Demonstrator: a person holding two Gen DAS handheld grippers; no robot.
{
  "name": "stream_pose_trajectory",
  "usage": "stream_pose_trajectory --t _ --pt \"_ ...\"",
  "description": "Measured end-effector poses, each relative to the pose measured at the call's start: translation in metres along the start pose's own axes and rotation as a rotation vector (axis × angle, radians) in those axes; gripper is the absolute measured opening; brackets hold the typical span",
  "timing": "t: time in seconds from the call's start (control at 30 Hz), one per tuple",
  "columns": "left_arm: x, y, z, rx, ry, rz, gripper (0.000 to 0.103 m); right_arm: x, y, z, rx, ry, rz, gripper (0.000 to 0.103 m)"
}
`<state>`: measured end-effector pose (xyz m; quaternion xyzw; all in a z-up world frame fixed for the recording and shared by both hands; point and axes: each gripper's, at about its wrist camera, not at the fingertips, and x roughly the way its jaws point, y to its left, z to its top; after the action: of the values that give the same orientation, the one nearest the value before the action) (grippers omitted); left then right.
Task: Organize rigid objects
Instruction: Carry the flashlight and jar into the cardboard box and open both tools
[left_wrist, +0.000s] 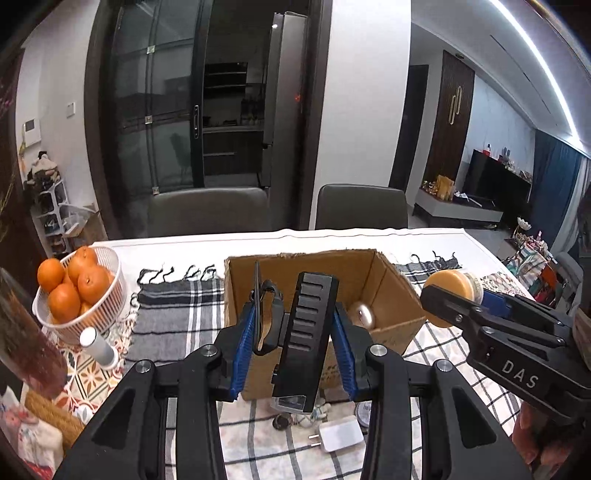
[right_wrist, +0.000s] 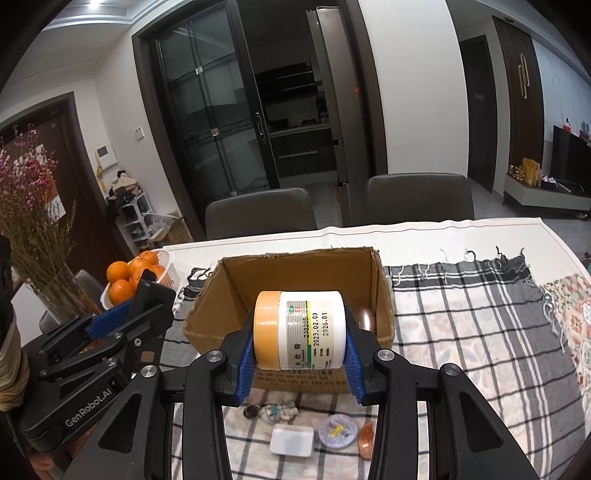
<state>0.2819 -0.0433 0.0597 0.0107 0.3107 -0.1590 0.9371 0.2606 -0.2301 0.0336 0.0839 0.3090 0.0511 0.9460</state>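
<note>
Right now the left gripper (left_wrist: 291, 332) is clamped on a black ribbed device (left_wrist: 308, 339), held upright and slightly tilted between its blue pads (left_wrist: 242, 350), with a black strap loop (left_wrist: 267, 314) pressed against the left pad. Meanwhile the right gripper (right_wrist: 300, 341) is closed on a white jar (right_wrist: 300, 330) lying sideways, its orange lid (right_wrist: 266, 330) against the left pad and its base against the right one; printed dates run along its label. Both grippers hang above the near edge of an open cardboard box (right_wrist: 291, 273), the right one just to the right of the left. Inside the box, a pale rounded object (left_wrist: 362, 314) lies near the right wall. Below the grippers, in front of the box, small things rest on a checked cloth (right_wrist: 461, 332): a white charger plug (left_wrist: 341, 435), a round tin (right_wrist: 338, 430), a small figurine (right_wrist: 277, 411) and a dark coin-like disc (right_wrist: 253, 410). To the left on the counter (right_wrist: 424, 230), a white basket (left_wrist: 107, 306) holds oranges (left_wrist: 79, 284), with a white cylinder (left_wrist: 99, 347) just in front of it.
</note>
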Motion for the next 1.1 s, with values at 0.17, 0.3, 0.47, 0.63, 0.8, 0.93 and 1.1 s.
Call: stream_pose_trajectory --t 0.17,0.3,0.47,0.63,0.8,0.93,1.1 --pt "0.011 0.003 0.016 0.009 0.016 0.004 0.039 0.012 -0.003 0.016 -0.011 0.033 0.005 0.041" --pt "0.024 0.005 0.026 0.007 0.047 -0.017 0.039 0.025 -0.005 0.030 -0.026 0.066 -0.003 0.041" --pt "0.040 0.010 0.036 -0.007 0.090 -0.029 0.039 0.039 -0.006 0.042 -0.048 0.110 -0.009 0.041" --pt "0.057 0.014 0.043 -0.032 0.141 -0.043 0.039 0.055 -0.007 0.053 -0.062 0.159 -0.012 0.041" --pt "0.074 0.017 0.048 -0.038 0.188 -0.053 0.039 0.071 -0.009 0.061 -0.071 0.214 -0.004 0.041" --pt "0.085 0.017 0.050 -0.026 0.212 -0.042 0.039 0.087 -0.013 0.062 -0.068 0.262 0.004 0.041" --pt "0.102 0.020 0.051 -0.035 0.259 -0.036 0.039 0.107 -0.019 0.062 -0.051 0.321 0.013 0.041"
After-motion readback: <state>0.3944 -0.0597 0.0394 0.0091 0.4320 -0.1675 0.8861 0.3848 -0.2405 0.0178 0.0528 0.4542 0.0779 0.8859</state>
